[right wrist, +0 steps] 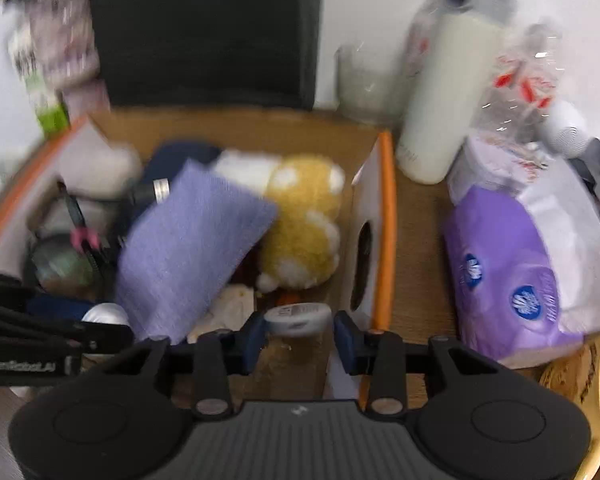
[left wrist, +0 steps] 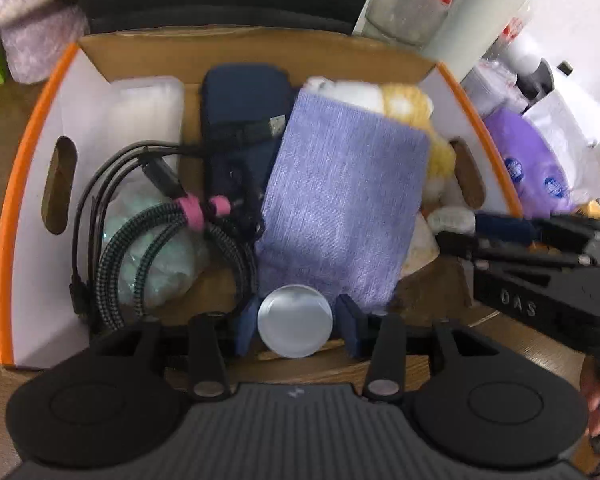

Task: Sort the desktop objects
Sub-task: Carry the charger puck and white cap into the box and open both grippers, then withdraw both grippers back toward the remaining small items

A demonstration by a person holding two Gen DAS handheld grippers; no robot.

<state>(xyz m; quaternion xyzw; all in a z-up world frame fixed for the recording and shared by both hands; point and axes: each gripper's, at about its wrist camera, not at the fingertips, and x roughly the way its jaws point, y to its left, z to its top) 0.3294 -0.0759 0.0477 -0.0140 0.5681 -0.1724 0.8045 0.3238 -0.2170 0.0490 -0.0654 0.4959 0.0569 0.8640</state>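
The left gripper held a round silvery white disc between its blue pads over the near edge of the orange-rimmed cardboard box, while the right gripper clamped a small grey-white round case over the box's near right corner.

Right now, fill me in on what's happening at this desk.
A person is sorting desk items into an orange-edged cardboard box with a handheld gripper in each hand. The left gripper holds a round silvery-white disc over the box's near edge. The right gripper holds a small round grey-and-white case edge-on beside the box's right wall. Already in the box are a lilac woven cloth, coiled braided cables, a dark blue pouch and a yellow-and-white plush toy.
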